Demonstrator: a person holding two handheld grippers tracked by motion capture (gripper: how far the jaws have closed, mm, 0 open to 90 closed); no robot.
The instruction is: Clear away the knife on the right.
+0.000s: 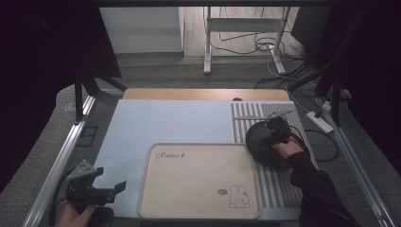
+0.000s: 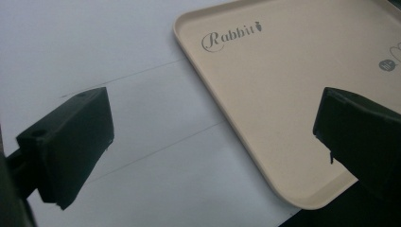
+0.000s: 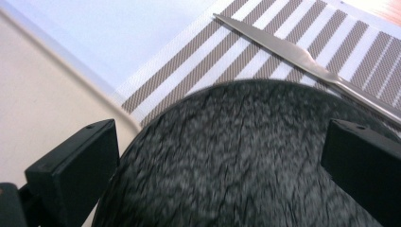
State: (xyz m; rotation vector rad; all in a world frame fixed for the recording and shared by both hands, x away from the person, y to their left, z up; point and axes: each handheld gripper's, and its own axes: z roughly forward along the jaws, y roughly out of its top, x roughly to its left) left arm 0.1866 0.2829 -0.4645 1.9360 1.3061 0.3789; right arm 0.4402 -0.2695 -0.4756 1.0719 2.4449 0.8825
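Note:
A dark, round, textured plate (image 1: 261, 147) lies on the striped placemat (image 1: 276, 185) at the right, beside the beige tray (image 1: 198, 187). My right gripper (image 1: 273, 134) hovers over the plate's far part, open. In the right gripper view the plate (image 3: 236, 118) spreads under and between the two widely spread jaws of my right gripper (image 3: 217, 156). A metal knife (image 1: 275, 115) lies on the stripes beyond the plate; the knife (image 3: 293, 54) runs diagonally. My left gripper (image 1: 111, 178) is at the near left, open and holding nothing, close to the tray's left edge.
The tray (image 2: 283, 94) bears "Rabbit" lettering and a bunny drawing, with nothing on it. A pale blue mat (image 1: 156, 123) covers the table's left and middle. Metal rails run along both table sides. Cables and a power strip (image 1: 319, 121) lie on the floor beyond.

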